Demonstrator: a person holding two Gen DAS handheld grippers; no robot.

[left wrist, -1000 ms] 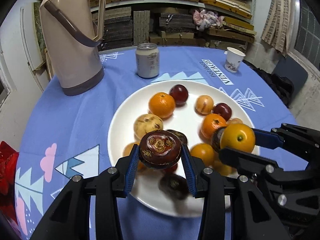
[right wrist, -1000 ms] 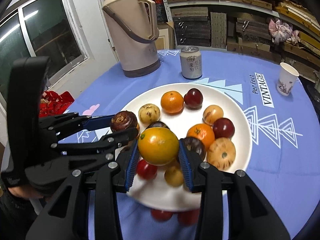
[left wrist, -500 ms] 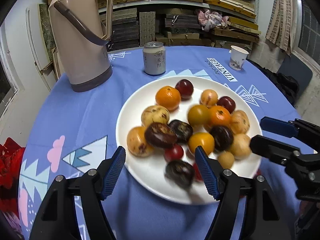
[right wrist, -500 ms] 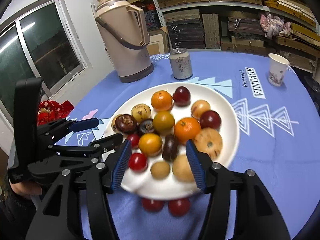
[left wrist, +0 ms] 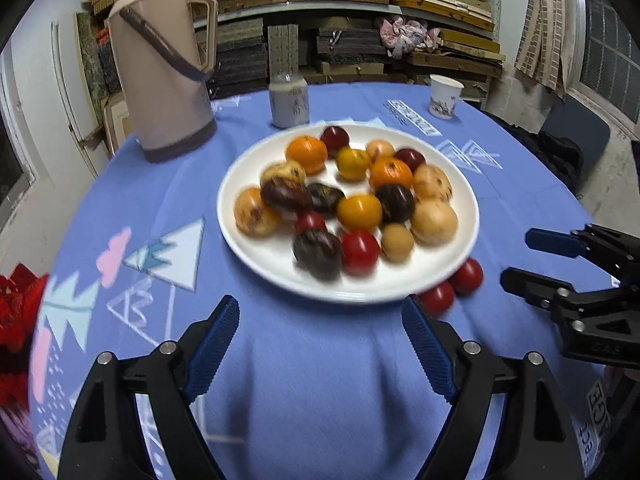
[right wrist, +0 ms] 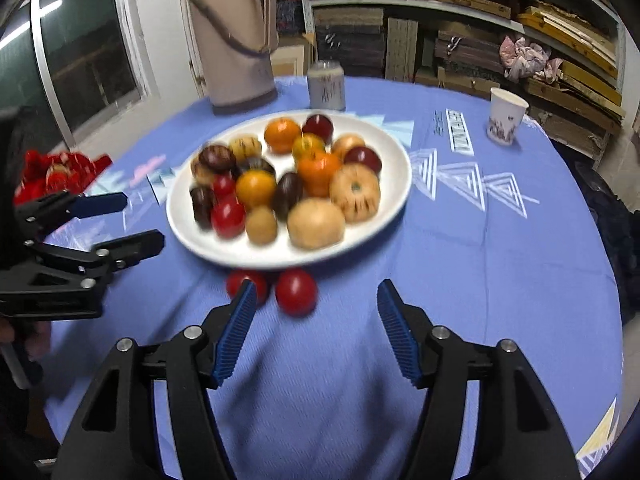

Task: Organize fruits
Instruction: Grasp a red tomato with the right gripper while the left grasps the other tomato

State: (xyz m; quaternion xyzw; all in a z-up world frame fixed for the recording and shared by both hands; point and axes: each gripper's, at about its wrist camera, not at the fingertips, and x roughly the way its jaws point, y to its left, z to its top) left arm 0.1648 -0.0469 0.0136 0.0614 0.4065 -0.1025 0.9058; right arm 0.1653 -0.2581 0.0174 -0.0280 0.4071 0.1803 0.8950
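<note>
1. Blue tablecloth (left wrist: 328, 368) bears a white plate (left wrist: 264, 256) heaped with fruits (left wrist: 359, 211).
2. Left gripper (left wrist: 320, 340) and right gripper (right wrist: 314, 320) angle downward, jaws opening, empty.
3. Two red fruits (right wrist: 296, 291) lie off-plate; motion blurs everything.

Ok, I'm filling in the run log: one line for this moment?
left gripper: opening, empty | right gripper: opening, empty | plate: full of fruit | two red fruits: on tablecloth beside plate

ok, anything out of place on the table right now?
Yes: two red fruits lie on the blue tablecloth beside the near rim of the white plate, while all the other fruit is piled on it. They look like strays. Both tongs are empty.
</note>
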